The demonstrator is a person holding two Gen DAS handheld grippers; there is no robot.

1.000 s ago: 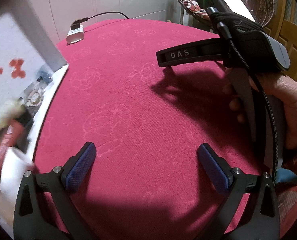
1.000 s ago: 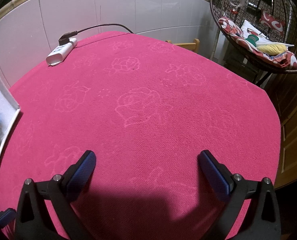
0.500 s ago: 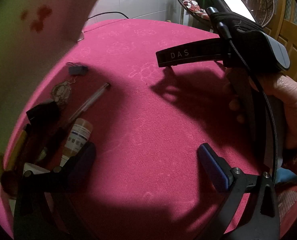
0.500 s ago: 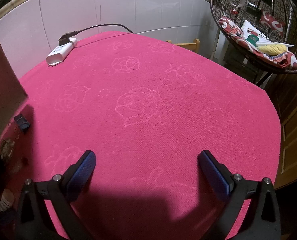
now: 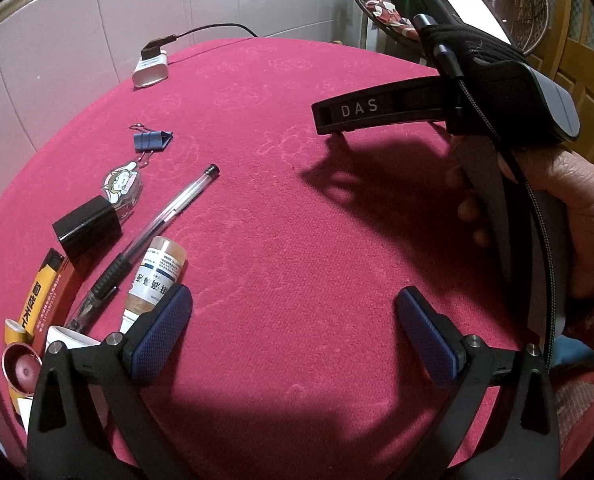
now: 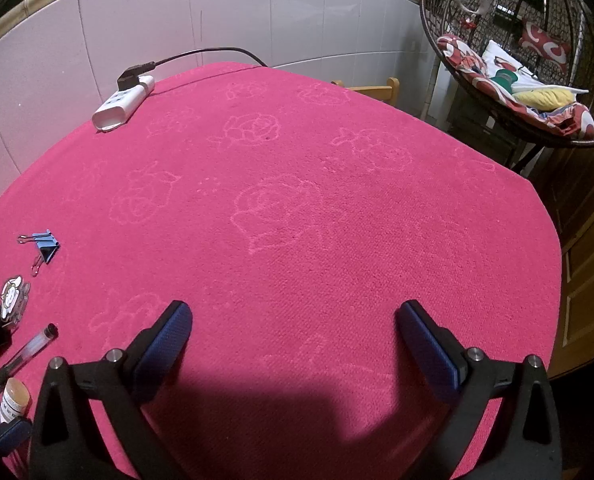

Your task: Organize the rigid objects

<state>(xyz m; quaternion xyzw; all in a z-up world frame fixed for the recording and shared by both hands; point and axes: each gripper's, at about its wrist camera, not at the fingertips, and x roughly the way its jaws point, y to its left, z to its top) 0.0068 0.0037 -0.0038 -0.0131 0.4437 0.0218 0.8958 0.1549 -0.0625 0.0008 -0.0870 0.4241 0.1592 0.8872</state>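
Both grippers (image 5: 293, 330) (image 6: 293, 340) are gaping wide, holding nothing — the left finger (image 5: 159, 330) is hiding part of the bottle (image 5: 157, 276).

White power strip (image 6: 121, 104) — plugged in — beside tiled wall (image 6: 257, 12).

We see a round table (image 6: 337, 240) under a pink-red cloth with a faint flower pattern. Far edge: white power strip (image 5: 149, 69) with a black plug in it. Left side, small items lie loose on the cloth: blue binder clip (image 5: 151, 141), cartoon keychain charm (image 5: 121, 184) just beside it, black box (image 5: 87, 232) overlapping the charm, clear pen (image 5: 153, 236) lying diagonally, small labelled vial (image 5: 155, 278) touching the pen, yellow-and-red lighter-like item (image 5: 37, 292), round pink-metal piece (image 5: 21, 368). Centre and right of the cloth are bare.
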